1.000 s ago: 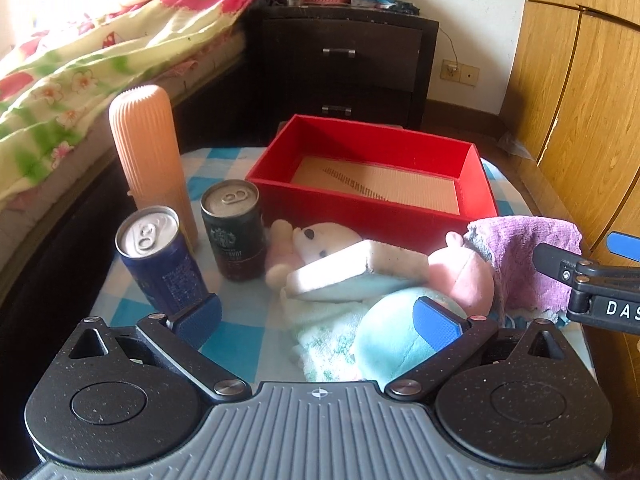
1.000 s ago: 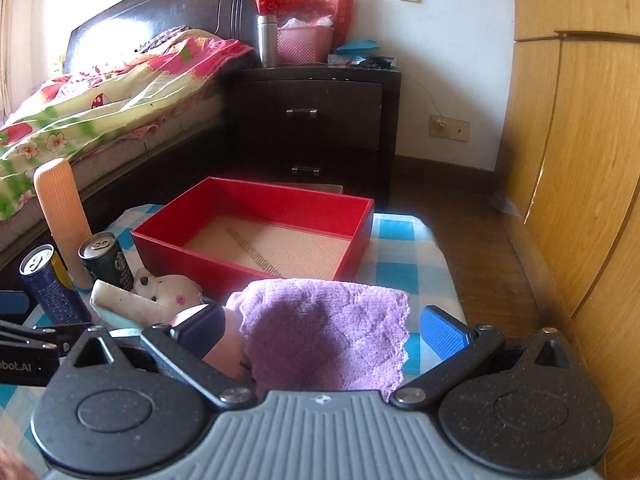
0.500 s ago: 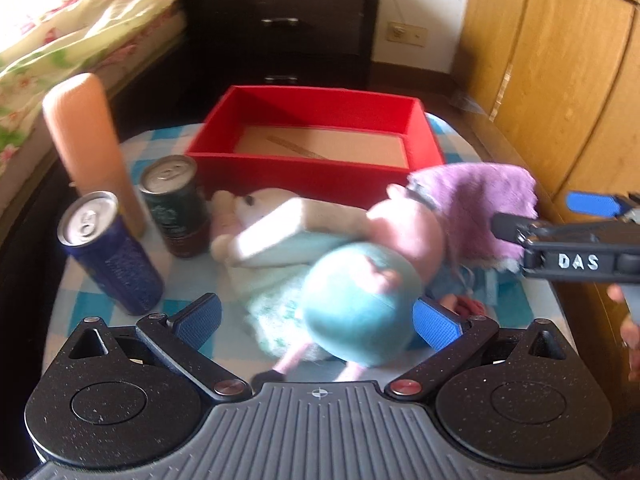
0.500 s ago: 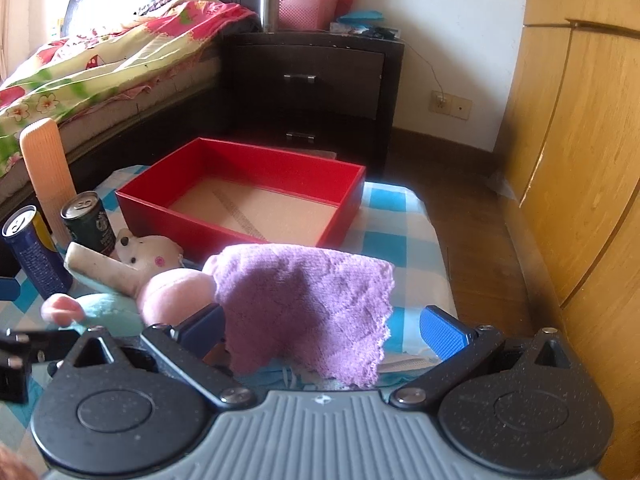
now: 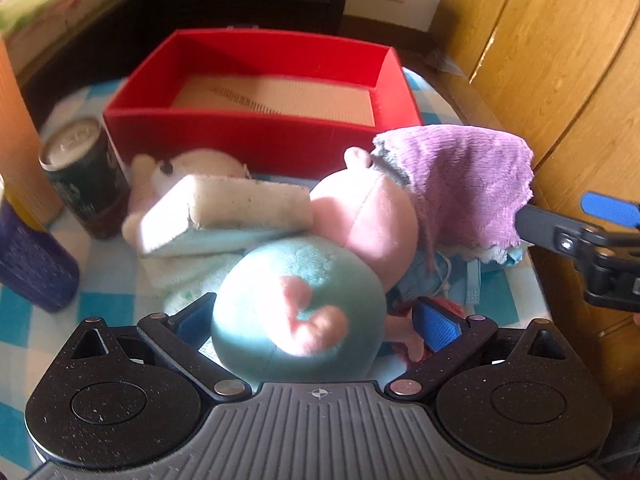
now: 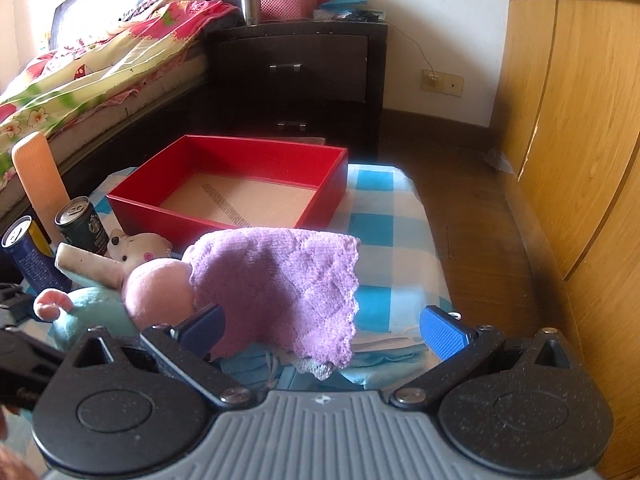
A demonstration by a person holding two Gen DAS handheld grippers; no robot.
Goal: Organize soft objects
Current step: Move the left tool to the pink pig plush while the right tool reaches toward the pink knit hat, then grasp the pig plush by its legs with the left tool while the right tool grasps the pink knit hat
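1. Pig plush toy [image 5: 296, 312]: teal body, pink head, lying on the checkered tablecloth [image 6: 384, 216] in front of the red box [image 5: 256, 136]. I see my left gripper [image 5: 316, 320] set around its teal belly, blue pads at either flank; whether they press in I cannot tell.
2. Purple cloth [image 6: 280, 280]: draped over the pig's head and hanging toward my right gripper [image 6: 320, 332], whose fingers stand wide apart on either side of its lower edge, holding nothing.
3. Sponge block [image 5: 240, 208]: white over pale blue, resting tilted against the pig's head and on a small white plush [image 5: 188, 168].
4. Pale towel [image 5: 180, 276]: under the sponge and the pig.
5. Blue face masks [image 6: 380, 360]: flat on the cloth beneath the purple cloth's hem.
6. Red box: open, cardboard floor bare, just behind the soft pile.
7. Dark green can [image 5: 86, 176], blue can [image 6: 28, 256], peach ribbed bottle [image 6: 38, 176]: upright in a cluster left of the pile.
8. Surroundings: bed [image 6: 92, 68], dark nightstand [image 6: 296, 80], wooden wardrobe [image 6: 580, 120].
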